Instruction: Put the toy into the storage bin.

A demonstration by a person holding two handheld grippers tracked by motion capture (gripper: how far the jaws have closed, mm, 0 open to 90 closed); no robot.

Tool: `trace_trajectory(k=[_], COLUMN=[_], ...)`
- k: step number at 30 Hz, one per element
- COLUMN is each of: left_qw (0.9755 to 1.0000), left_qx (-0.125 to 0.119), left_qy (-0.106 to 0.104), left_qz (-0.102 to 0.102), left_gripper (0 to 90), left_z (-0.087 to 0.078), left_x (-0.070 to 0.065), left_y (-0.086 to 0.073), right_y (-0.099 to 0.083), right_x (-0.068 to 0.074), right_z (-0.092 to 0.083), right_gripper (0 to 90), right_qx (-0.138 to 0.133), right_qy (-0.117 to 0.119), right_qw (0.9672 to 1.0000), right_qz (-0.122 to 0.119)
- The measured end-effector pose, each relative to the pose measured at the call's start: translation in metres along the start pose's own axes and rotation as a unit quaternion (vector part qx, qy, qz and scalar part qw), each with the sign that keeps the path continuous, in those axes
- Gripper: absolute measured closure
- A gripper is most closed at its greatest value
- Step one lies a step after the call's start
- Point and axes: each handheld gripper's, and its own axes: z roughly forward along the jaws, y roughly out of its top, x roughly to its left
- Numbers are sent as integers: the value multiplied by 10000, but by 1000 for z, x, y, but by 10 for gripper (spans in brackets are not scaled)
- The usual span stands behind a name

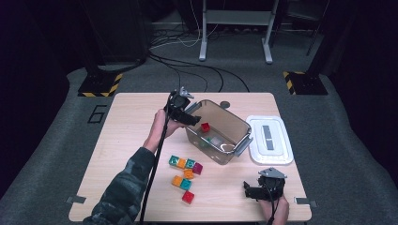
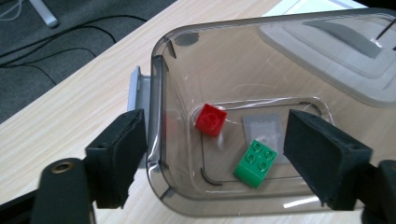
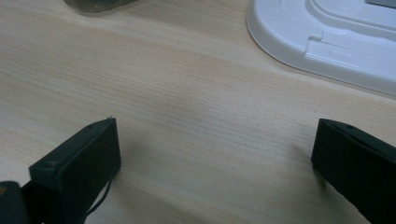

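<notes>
Inside smoky bin (image 2: pixel 327 60), red brick (image 2: pixel 211 119) blurred

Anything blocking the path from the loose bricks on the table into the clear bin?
Nothing visible does. The clear bin stands open; its white lid lies apart on the table beside it. The loose bricks sit on bare wood just in front of the bin. The left hand-held gripper hangs open over the bin, above a red brick and green brick.

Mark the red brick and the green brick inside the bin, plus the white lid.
red brick (image 2: pixel 211 119), left gripper view, its studded top.
green brick (image 2: pixel 256 163), left gripper view, its studded top.
white lid (image 1: pixel 277 151), high view, flat part near its front edge.
</notes>
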Motion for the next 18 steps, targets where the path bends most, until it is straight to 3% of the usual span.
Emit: trace_trajectory(k=[11, 18], left_qw=[9997, 9996], left_qx=[-196, -191], left_qy=[124, 176], left_qz=[79, 62], left_gripper=[142, 141], left_z=[-27, -39], left_x=[-8, -8], left_y=[-22, -47], right_y=[0, 0], right_x=[0, 0], right_z=[0, 0], right_gripper=[2, 3], right_qx=[1, -2], right_qy=[2, 4], right_qw=[10000, 10000], right_qz=[1, 0])
